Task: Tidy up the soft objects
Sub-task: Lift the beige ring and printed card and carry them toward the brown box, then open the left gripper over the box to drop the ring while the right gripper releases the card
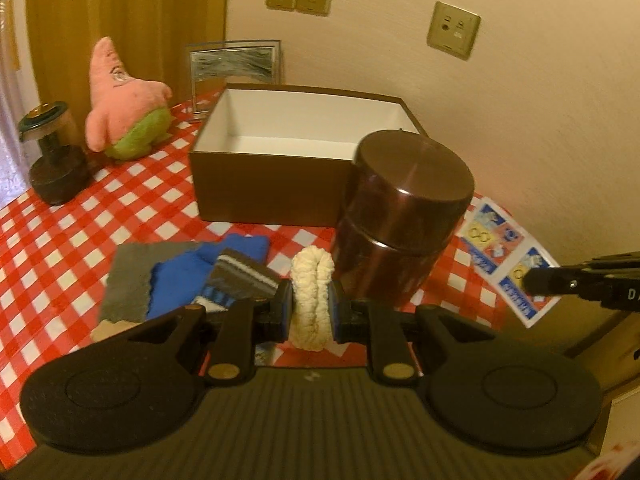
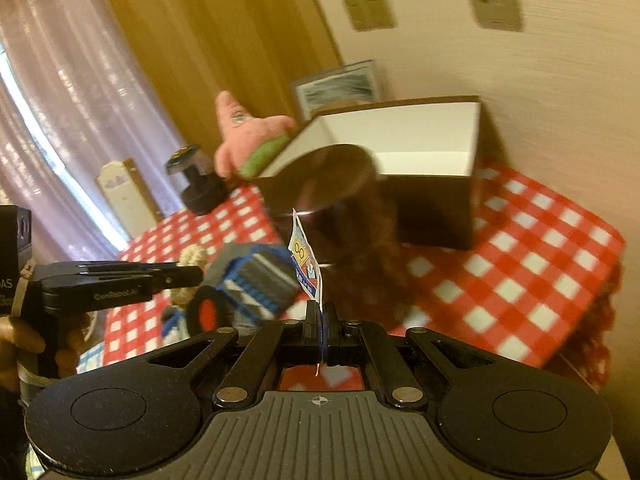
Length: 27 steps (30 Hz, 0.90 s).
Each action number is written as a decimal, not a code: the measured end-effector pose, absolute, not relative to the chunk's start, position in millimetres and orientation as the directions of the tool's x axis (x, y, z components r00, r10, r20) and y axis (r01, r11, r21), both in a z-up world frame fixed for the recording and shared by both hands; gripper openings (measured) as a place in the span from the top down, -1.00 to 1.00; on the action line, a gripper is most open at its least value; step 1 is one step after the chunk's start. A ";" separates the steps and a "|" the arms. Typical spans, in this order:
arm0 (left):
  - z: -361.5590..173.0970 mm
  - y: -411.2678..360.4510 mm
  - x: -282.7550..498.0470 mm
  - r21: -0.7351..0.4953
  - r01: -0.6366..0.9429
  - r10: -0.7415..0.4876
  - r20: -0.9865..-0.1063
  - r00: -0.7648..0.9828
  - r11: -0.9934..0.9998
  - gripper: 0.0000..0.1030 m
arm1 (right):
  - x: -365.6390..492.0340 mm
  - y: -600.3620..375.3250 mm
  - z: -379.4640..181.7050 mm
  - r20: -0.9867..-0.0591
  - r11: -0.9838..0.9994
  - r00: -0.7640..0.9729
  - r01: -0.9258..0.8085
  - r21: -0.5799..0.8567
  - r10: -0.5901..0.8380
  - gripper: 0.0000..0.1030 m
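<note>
Fingers of the left gripper (image 1: 312, 312) are clamped on a cream knitted sock (image 1: 311, 300), folded double into an upright loop with a ribbed, fuzzy texture; the blue pads press its two sides and the loop stands above and below the grip, clear of the counter (image 1: 60, 248). Fingers of the right gripper (image 2: 322, 330) are fully closed on the edge of a thin printed sheet (image 2: 305, 258), white with blue, yellow and red graphics, which stands upright from the grip.

Just behind the cream sock, on the red-and-white checked cloth of the counter, lies a loose pile of soft items: a grey cloth (image 1: 132, 276), a bright blue cloth (image 1: 188, 276) and a dark sock with white and blue stripes (image 1: 240, 276). Immediately to the right of the held sock stands a brown cylindrical canister (image 1: 404, 216) with a flat lid. Behind it sits an open brown cardboard box (image 1: 272, 188) with a white interior. Left of the box a pink and green plush starfish (image 1: 124, 104) stands upright, near a dark round-based object (image 1: 56, 148) at the counter's edge. A framed picture (image 1: 234, 66) leans against the wall behind the box. More printed sheets (image 1: 504, 256) lie flat at the right edge of the counter. In the right wrist view a hand (image 2: 24, 344) holds the left gripper's handle
</note>
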<state>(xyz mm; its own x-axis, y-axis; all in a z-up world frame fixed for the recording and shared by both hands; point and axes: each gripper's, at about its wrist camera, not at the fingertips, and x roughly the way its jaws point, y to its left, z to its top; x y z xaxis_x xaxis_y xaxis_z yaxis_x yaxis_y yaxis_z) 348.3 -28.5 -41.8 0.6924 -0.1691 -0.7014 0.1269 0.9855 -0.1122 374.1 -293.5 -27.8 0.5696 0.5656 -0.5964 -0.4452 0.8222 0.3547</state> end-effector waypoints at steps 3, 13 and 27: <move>-40.9 -36.3 354.4 -0.105 0.137 -0.171 -0.701 0.692 0.985 0.67 | 376.6 -313.8 -26.8 -0.603 0.841 0.588 -0.414 0.348 0.539 1.00; -16.7 -33.2 398.8 -0.062 0.127 -0.136 -0.657 0.742 0.990 0.67 | 424.2 -354.0 -6.0 -0.562 0.871 0.665 -0.367 0.328 0.492 0.99; -15.1 -30.8 530.0 -0.023 0.134 -0.115 -0.657 0.745 0.991 0.67 | 581.4 -306.2 -2.1 -0.555 0.827 0.615 -0.451 0.336 0.561 0.99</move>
